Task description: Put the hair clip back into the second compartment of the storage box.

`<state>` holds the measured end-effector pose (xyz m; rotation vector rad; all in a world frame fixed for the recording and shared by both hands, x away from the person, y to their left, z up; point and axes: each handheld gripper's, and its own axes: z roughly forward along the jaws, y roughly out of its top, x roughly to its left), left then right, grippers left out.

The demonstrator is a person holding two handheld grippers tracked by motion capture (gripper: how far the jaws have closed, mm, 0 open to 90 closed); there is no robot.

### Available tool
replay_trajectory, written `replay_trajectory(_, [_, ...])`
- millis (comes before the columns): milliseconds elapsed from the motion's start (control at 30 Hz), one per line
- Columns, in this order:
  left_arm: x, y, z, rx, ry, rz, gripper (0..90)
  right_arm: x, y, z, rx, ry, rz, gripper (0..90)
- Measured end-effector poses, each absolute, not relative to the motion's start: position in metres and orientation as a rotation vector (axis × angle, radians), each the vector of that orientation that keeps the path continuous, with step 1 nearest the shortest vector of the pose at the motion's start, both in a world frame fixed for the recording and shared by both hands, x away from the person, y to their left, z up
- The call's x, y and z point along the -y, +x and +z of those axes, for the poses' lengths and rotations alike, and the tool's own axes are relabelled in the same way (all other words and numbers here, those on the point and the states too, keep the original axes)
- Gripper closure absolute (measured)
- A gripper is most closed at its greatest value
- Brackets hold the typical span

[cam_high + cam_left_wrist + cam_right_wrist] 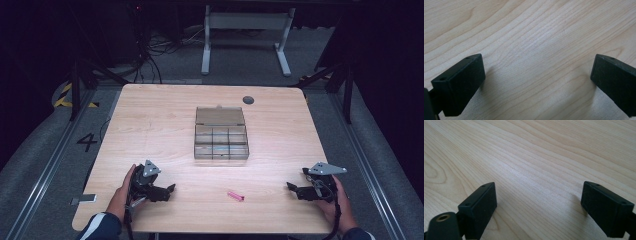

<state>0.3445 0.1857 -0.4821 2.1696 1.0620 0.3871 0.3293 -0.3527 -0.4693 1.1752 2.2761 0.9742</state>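
Observation:
A small pink piece (235, 195) lies on the wooden table (160, 130) near its front edge, between the two hands. Behind it, mid-table, stands a clear compartment box (221, 139) with its lid tipped open at the back. My left gripper (169, 190) rests low at the front left, its tips pointing right toward the pink piece and well short of it. In the left gripper view its jaws stand wide apart over bare wood, left gripper (537, 72) open. My right gripper (291, 187) sits at the front right, tips pointing left; right gripper (539, 195) open, nothing between its jaws.
A dark round grommet (248, 100) sits near the table's far edge. Beyond the table are a white desk frame (245, 30) and cables on the floor. A dark curtain rings the area.

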Motion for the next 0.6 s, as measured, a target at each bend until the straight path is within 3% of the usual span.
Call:
replay_trajectory(200, [-0.1871,0.3472,-0.4816,-1.034,2.187,0.377,0.0,0.3515,0.3293,-0.4694,-2.261,1.188,0.948,8.2])
replay_trajectory(600, [-0.1899,0.3479,-0.4819,-0.994,2.199,0.365,0.4,0.3505,0.3267,-0.4692,-2.279,1.132,0.948,9.6])
